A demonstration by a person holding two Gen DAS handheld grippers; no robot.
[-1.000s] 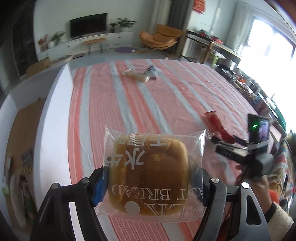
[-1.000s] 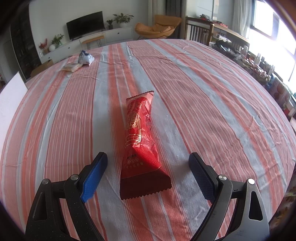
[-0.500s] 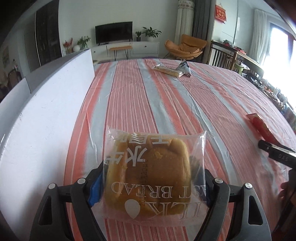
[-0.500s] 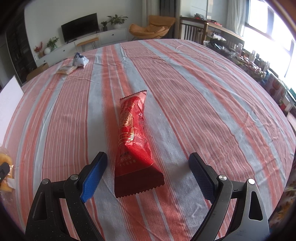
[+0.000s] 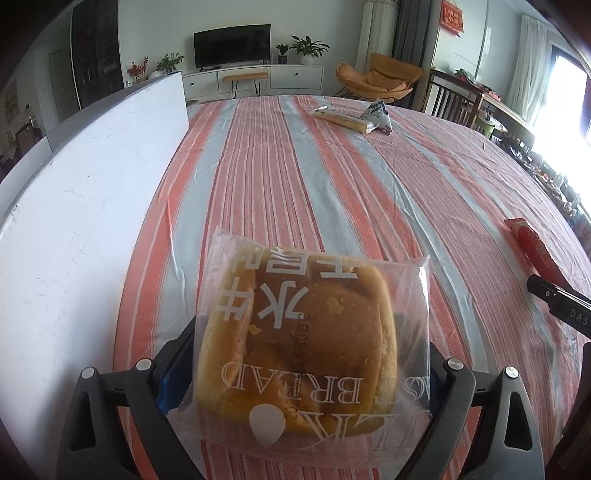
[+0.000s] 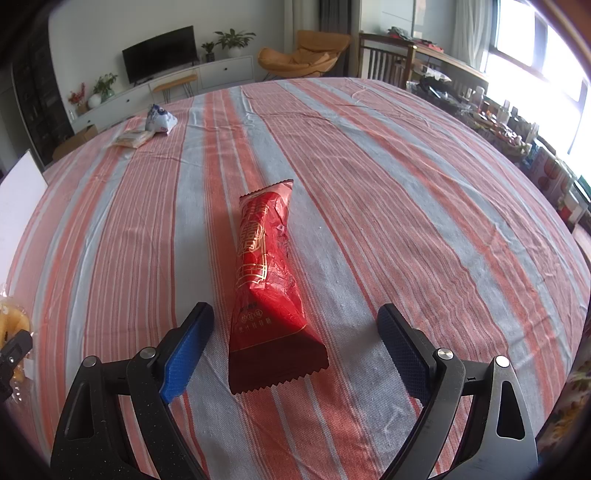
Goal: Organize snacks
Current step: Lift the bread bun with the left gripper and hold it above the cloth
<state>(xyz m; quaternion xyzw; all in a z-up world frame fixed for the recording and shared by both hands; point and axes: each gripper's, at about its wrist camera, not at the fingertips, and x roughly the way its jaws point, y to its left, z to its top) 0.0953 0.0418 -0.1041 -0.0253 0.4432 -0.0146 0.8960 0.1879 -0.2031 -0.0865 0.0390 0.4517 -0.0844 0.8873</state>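
The worktop wears a cloth striped in orange, grey and white. At its 9 o'clock side stands a white panel. Beyond the far edge, at 12 o'clock, a white wall backs a long white cabinet carrying a dark TV and several potted plants; a small wooden bench sits before it. Toward 1 o'clock is an orange lounge chair, then dark wooden chairs by a cluttered side table. At 3 o'clock, bright windows with pale curtains flood the room with daylight. A dark cabinet stands at 10 o'clock.
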